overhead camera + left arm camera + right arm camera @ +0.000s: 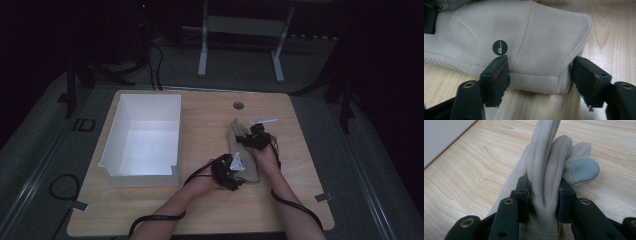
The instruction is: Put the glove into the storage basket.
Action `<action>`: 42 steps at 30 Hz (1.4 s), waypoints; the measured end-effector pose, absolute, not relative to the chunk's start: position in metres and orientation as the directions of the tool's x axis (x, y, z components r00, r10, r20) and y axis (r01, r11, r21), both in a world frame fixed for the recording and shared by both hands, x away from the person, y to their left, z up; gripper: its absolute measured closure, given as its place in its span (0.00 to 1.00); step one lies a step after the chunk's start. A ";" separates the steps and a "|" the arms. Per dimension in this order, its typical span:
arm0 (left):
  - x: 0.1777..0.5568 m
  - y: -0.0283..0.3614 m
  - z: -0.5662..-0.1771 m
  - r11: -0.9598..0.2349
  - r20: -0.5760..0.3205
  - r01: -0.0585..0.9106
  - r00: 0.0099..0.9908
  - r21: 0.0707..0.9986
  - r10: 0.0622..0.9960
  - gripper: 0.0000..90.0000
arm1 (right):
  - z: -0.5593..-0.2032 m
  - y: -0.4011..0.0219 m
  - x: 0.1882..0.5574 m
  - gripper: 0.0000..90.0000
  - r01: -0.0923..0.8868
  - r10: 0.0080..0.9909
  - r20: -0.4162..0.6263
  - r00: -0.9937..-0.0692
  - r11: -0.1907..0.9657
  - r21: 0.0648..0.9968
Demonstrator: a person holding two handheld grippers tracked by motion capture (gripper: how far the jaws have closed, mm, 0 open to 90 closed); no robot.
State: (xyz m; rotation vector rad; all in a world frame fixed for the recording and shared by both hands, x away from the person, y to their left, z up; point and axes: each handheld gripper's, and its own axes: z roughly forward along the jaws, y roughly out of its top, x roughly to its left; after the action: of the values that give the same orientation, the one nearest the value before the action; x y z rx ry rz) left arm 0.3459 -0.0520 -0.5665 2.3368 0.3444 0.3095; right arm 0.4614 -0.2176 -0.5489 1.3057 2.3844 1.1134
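The right gripper (543, 197) pinches the beige glove (549, 165) at its 2 bunched fingers, while the left gripper (539, 80), jaws spread, straddles its cuff edge (536, 86) over bare table (614, 30).

A pale grey suede-like glove (243, 150) lies flat on the wooden table, fingers bunched upward.

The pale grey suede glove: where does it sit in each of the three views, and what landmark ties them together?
High view: the pale grey suede glove lies right of centre on the table, between both tools, right of the white open box.
Left gripper view: its cuff end spans the upper frame, between the open jaws.
Right gripper view: its fingers rise at centre, pinched between the jaws.
Shared landmark: the light wooden tabletop under the glove.
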 end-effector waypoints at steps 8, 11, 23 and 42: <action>0.347 -0.052 -0.562 -0.715 0.190 0.146 0.911 0.684 0.367 0.73 | -0.548 -0.215 0.461 0.76 0.646 0.795 0.176 -0.580 0.318 0.693; 0.350 -0.051 -0.560 -0.711 0.167 0.171 0.910 0.682 0.379 0.81 | -0.547 -0.214 0.460 0.76 0.648 0.794 0.175 -0.582 0.323 0.690; 0.349 -0.051 -0.539 -0.727 0.185 0.183 0.900 0.661 0.394 0.85 | -0.527 -0.215 0.457 0.76 0.640 0.787 0.224 -0.575 0.262 0.722; 0.338 -0.030 -0.501 -0.646 0.144 0.167 0.905 0.744 0.400 0.83 | -0.492 -0.217 0.444 0.76 0.609 0.737 0.326 -0.592 0.145 0.780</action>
State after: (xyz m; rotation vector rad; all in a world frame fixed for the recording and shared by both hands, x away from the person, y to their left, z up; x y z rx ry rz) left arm 0.3382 -0.0303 -0.5006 2.2750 0.4027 0.3804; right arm 0.4436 -0.2173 -0.4921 1.3459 2.2721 1.4398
